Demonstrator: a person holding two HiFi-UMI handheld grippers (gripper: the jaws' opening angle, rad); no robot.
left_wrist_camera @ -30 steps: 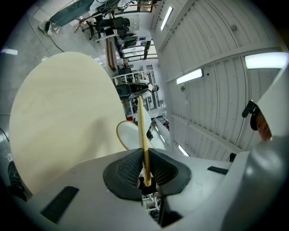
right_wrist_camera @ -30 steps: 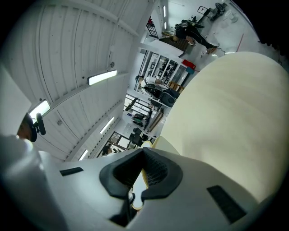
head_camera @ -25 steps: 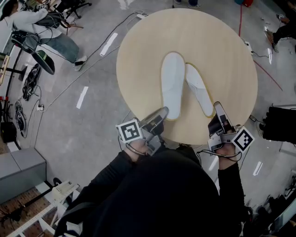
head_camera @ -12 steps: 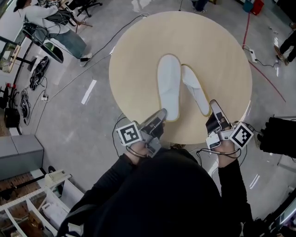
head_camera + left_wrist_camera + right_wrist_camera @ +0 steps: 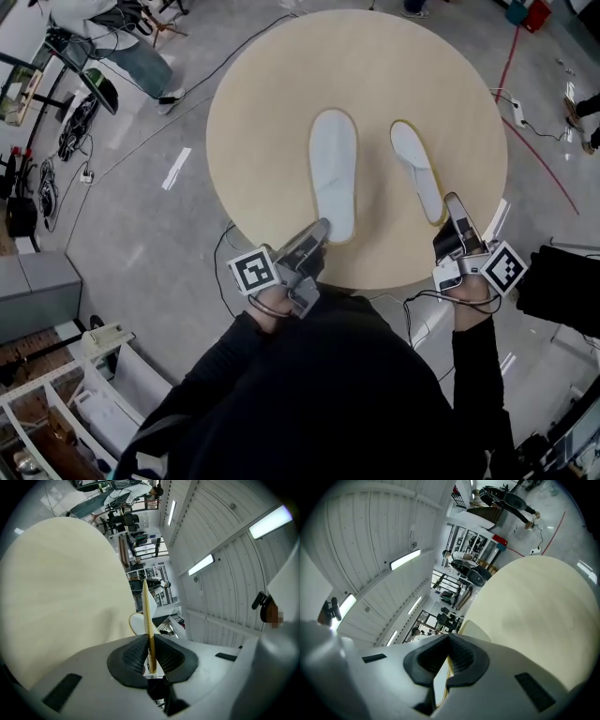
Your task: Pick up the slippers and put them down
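Note:
Two white slippers with thin yellow-edged soles lie apart on the round pale wooden table [image 5: 272, 94]. My left gripper [image 5: 319, 229] is shut on the heel of the left slipper [image 5: 333, 169] at the table's near edge. In the left gripper view the sole edge [image 5: 146, 616] stands clamped between the dark pads of the left gripper [image 5: 150, 653]. My right gripper [image 5: 454, 202] is shut on the heel of the right slipper [image 5: 415, 167]. In the right gripper view that slipper [image 5: 476, 630] runs out from the right gripper's [image 5: 446, 662] closed pads over the table [image 5: 543, 620].
A seated person [image 5: 112, 42] and office chairs are on the grey floor at the far left. Cables [image 5: 66, 141] trail there, and a red cable [image 5: 530, 131] crosses the floor at the right. A dark object [image 5: 562, 291] sits near my right hand. Shelving [image 5: 56, 412] stands at lower left.
The right slipper has slid to the right with my right gripper, so the pair no longer touches. My left gripper still holds the left slipper's heel near the table edge.

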